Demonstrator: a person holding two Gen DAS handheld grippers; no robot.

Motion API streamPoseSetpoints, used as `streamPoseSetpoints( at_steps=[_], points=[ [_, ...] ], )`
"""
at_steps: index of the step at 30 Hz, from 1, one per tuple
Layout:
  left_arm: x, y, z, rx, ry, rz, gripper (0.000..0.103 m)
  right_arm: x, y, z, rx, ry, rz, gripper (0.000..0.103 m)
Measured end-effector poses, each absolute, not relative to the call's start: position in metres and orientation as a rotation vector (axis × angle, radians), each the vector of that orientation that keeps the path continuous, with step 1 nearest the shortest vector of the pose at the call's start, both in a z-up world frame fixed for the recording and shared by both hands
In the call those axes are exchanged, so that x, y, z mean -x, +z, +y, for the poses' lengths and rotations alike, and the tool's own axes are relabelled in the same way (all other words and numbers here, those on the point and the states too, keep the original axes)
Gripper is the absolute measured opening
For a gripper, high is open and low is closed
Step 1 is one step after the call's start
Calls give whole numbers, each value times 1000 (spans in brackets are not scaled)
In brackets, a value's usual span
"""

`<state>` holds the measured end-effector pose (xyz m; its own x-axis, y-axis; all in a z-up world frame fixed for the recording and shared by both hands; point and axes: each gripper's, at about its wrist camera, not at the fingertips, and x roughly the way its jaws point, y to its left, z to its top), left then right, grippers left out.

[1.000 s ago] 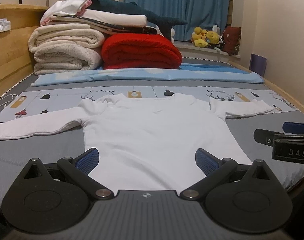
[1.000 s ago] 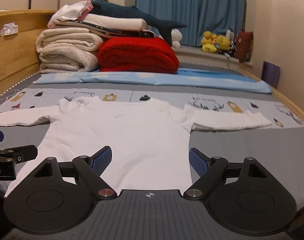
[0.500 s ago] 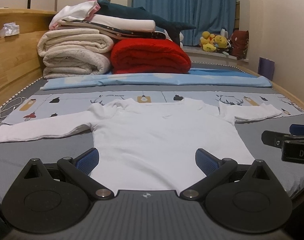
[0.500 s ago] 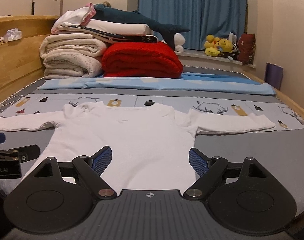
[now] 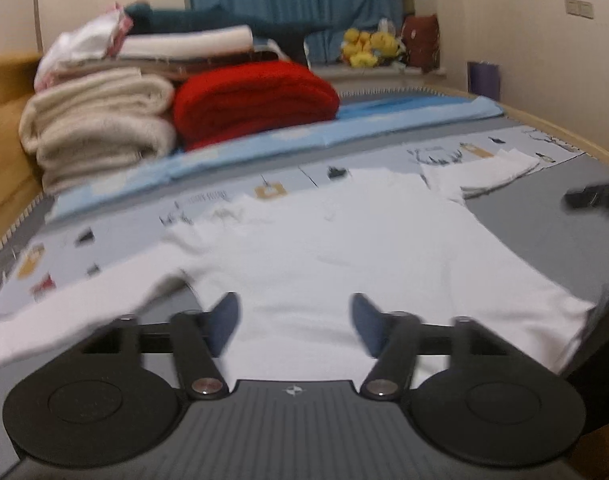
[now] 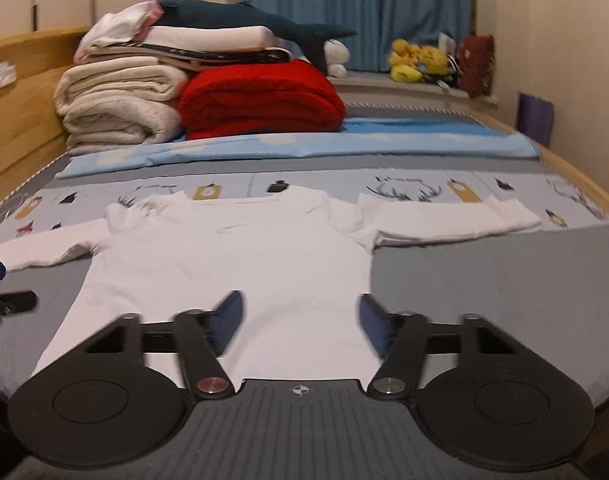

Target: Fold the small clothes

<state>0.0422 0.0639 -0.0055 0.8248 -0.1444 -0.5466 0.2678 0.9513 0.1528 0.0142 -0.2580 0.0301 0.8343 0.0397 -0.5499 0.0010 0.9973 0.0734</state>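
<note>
One white long-sleeved shirt [image 6: 240,264] lay flat on the grey bed cover [image 6: 504,280], hem toward the cameras, its two sleeves spread to nine and three o'clock. The cloth looked soft and thin, with light wrinkles at the shoulders.

The left gripper [image 5: 294,322] and the right gripper [image 6: 300,322] each hovered over the hem at six o'clock, jaws closing, blue pads apart. Shirt fabric showed in the gap between the pads, but whether any pad touched it could not be told.

At twelve o'clock beyond the collar ran a printed sheet [image 6: 424,190], then a pale blue one [image 6: 304,144]. Behind these stood one red fleecy blanket [image 6: 260,98], folded thick, beside a stack of cream blankets [image 6: 116,104]. A dark plush shark [image 6: 240,16] lay on top. Yellow soft toys [image 6: 416,60] sat by the blue curtain [image 6: 360,8].
</note>
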Motion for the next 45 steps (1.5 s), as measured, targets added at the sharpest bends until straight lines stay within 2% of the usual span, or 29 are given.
streamPoseSetpoints(
  at_steps=[1, 3, 7, 11, 15, 17, 18, 22, 26, 28, 29, 30, 31, 32, 33, 39, 43, 45],
  points=[
    [-45, -13, 74, -233, -198, 564, 49, -18, 35, -267, -87, 18, 577, 43],
    [-61, -25, 91, -173, -136, 702, 39, -27, 41, -280, -80, 27, 572, 39],
    [-75, -42, 115, 46, -116, 866, 38, -48, 22, -297, -29, 41, 645, 39],
    [-82, -66, 112, 40, -141, 995, 38, -62, -23, -304, -104, -21, 859, 39],
    [-82, -97, 113, 30, -138, 1144, 38, -69, -51, -304, -109, -41, 994, 39],
    [-81, -103, 114, -23, -136, 1173, 20, -71, -59, -304, -107, -50, 1043, 40],
    [-80, -106, 116, -77, -111, 1184, 0, -71, -65, -306, -115, -52, 1077, 41],
    [-75, -106, 134, -125, -7, 1181, 0, -71, -81, -311, -100, -94, 1179, 41],
    [-74, -98, 144, 35, -46, 1177, 4, -69, -92, -314, -111, -125, 1237, 41],
    [-76, -99, 145, 80, -62, 1185, 30, -68, -90, -313, -112, -123, 1233, 40],
    [-77, -102, 145, 95, -70, 1201, 30, -67, -90, -313, -114, -123, 1230, 38],
    [-79, -104, 143, 93, -71, 1214, 30, -66, -90, -313, -120, -123, 1227, 23],
    [-81, -107, 141, 76, -69, 1219, 23, -65, -89, -314, -124, -124, 1223, 11],
    [-81, -107, 139, 51, -63, 1217, 12, -68, -87, -319, -135, -126, 1215, 5],
    [-80, -105, 138, 29, -54, 1217, 0, -66, -83, -324, -159, -142, 1196, 4],
    [-78, -99, 147, 6, 24, 1198, 0, -60, -81, -329, -150, -194, 1178, 5],
    [-78, -82, 132, 18, -87, 1104, 2, -60, -65, -327, -169, -207, 1069, 7],
    [-80, -87, 123, 19, -128, 1127, 2, -61, -67, -325, -187, -177, 1079, 18]
  ],
)
